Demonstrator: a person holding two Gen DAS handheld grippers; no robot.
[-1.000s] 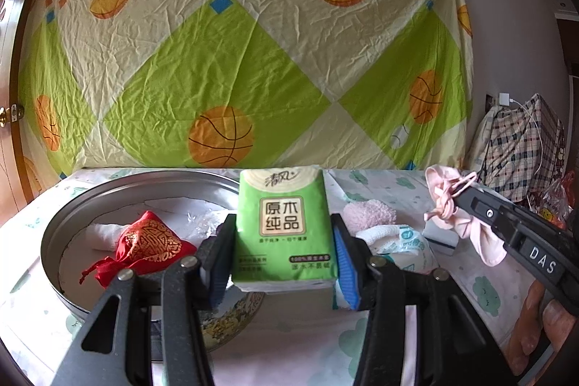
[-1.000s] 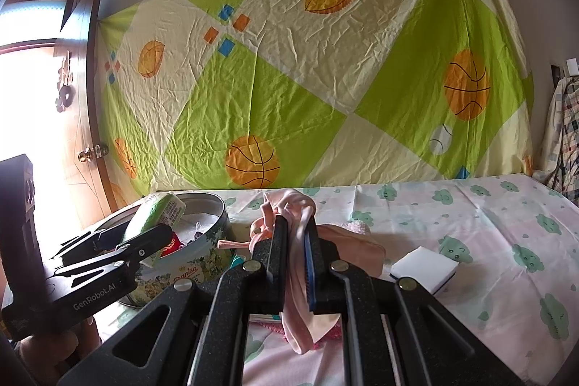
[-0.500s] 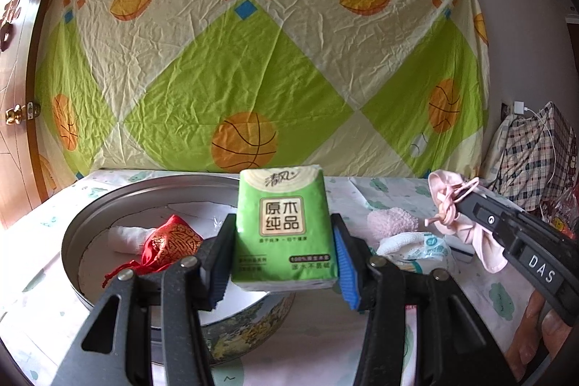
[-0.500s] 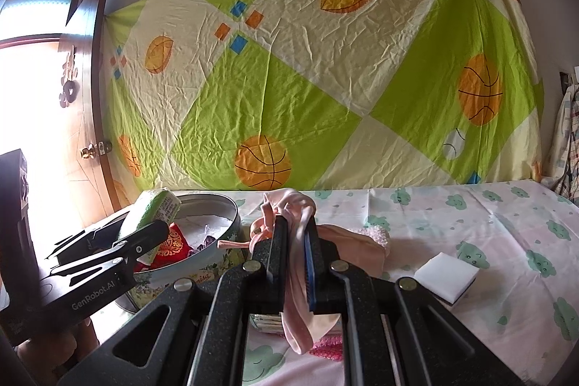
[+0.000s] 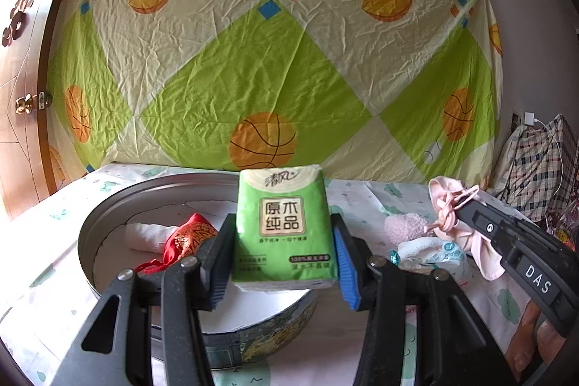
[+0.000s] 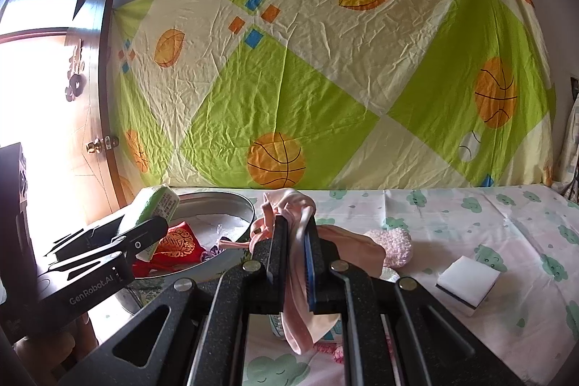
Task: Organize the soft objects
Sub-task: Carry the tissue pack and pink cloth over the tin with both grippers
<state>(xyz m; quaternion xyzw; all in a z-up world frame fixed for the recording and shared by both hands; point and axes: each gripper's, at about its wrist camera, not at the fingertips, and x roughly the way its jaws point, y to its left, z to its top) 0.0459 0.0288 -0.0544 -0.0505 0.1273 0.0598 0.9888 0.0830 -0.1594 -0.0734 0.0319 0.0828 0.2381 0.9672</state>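
Note:
A green tissue pack (image 5: 284, 227) stands upright between the blue pads of my left gripper (image 5: 282, 241), which is shut on it above the near side of a round metal tin (image 5: 108, 230). Inside the tin lie a red embroidered pouch (image 5: 188, 237) and a white cloth (image 5: 144, 236). My right gripper (image 6: 295, 230) is shut on a pink cloth (image 6: 296, 313) that hangs below its jaws, just right of the tin. The left wrist view shows that gripper (image 5: 466, 205) at the right with the pink cloth (image 5: 448, 194). The right wrist view shows the left gripper (image 6: 152, 227) with the pack (image 6: 152, 205).
On the printed bedsheet right of the tin lie a fluffy pink item (image 6: 392, 245), a white and blue packet (image 5: 434, 252) and a white sponge (image 6: 466, 281). A plaid bag (image 5: 539, 169) stands at the far right. A wooden door (image 5: 21, 104) is at the left.
Both grippers have drifted left. The tin now sits more directly under the tissue pack, and the sponge has slid right in the right wrist view. Both grips are unchanged.

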